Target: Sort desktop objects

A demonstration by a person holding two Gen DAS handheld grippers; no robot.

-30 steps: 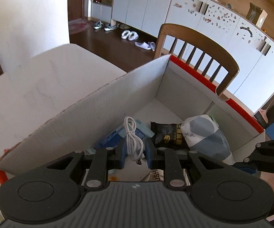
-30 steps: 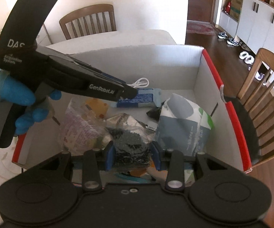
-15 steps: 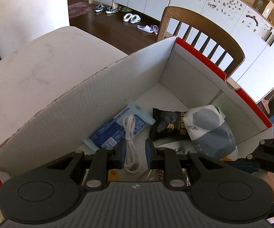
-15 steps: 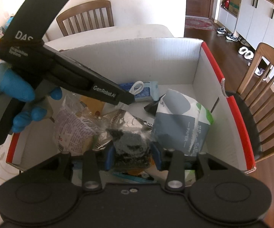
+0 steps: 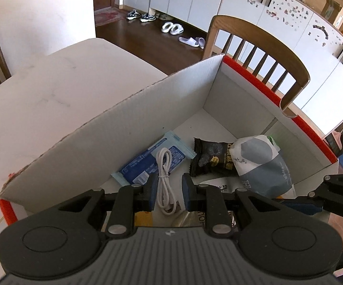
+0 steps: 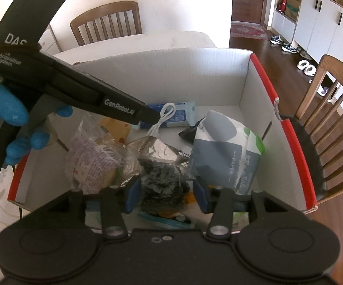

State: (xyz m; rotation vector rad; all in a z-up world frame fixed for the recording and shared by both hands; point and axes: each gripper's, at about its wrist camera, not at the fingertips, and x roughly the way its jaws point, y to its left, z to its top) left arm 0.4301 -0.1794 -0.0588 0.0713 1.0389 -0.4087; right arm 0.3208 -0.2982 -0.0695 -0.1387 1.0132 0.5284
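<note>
- Since a second ago the white cable [image 5: 165,180] has gone from hanging between the left gripper [image 5: 169,191] pads to lying down in the white box [image 5: 128,128]; over the same second the right gripper [image 6: 165,193] has spread its pads away from the dark crinkled packet [image 6: 164,182].
- Left wrist view: the cable lies partly across the blue wrapper [image 5: 150,161], its plug end toward the camera, and it runs through the gap between the two blue pads. They stand close together with a narrow gap on each side of the cable; they seem not to pinch it, though the angle is poor.
- Only this view shows the black snack packet [image 5: 213,159] whole, beside the grey-and-white paper pack [image 5: 261,163].
- Right wrist view: the jaws are opening, and the dark packet sits between the pads with daylight on both sides.
- Only this view shows the clear printed bag [image 6: 90,159] at the left of the box and the blue-gloved hand [image 6: 10,116] on the left gripper's handle.
- Here the left gripper's tip sits over the cable's loop, on the blue wrapper near the far wall.
</note>
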